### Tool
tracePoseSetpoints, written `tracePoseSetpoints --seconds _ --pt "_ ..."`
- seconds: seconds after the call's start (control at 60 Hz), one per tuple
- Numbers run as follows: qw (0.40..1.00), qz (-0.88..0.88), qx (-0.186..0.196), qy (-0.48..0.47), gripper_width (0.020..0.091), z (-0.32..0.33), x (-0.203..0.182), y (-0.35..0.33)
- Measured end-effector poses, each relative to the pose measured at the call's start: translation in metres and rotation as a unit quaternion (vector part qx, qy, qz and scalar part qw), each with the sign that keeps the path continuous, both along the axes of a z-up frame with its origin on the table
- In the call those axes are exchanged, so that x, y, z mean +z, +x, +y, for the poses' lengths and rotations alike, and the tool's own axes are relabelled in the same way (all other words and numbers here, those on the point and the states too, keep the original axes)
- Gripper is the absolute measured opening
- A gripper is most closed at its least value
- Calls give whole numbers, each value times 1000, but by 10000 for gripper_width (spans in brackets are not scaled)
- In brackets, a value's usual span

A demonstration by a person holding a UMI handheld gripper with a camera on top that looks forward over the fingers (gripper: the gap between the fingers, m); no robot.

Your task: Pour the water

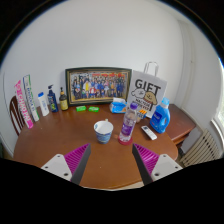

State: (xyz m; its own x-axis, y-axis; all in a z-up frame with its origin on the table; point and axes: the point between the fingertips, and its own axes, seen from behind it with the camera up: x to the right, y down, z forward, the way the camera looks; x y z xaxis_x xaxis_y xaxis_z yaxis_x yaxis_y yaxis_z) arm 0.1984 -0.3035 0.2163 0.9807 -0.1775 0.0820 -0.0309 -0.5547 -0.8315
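The gripper [110, 160] is hovering with its fingers spread wide, holding nothing. A water bottle [128, 122] is standing upright on the wooden table [60, 140], well beyond the fingers, beside a small cup [103, 129] sitting to its left.

The tongs [108, 160] hang level with their pink-padded fingers [76, 157] spread wide apart, gripping nothing.

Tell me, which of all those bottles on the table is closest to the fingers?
The clear bottle with the purple label, standing beside the white cup just beyond the open fingers. The other bottles line the wall.
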Motion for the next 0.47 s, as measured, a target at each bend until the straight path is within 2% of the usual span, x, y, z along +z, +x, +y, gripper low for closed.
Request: tracePoseSetpoints --seconds 0.217,0.467 --pt "1000 -7 5 0 854 -44 15 -28" --pt "1000 -12 7 -2 855 -65 16 -33"
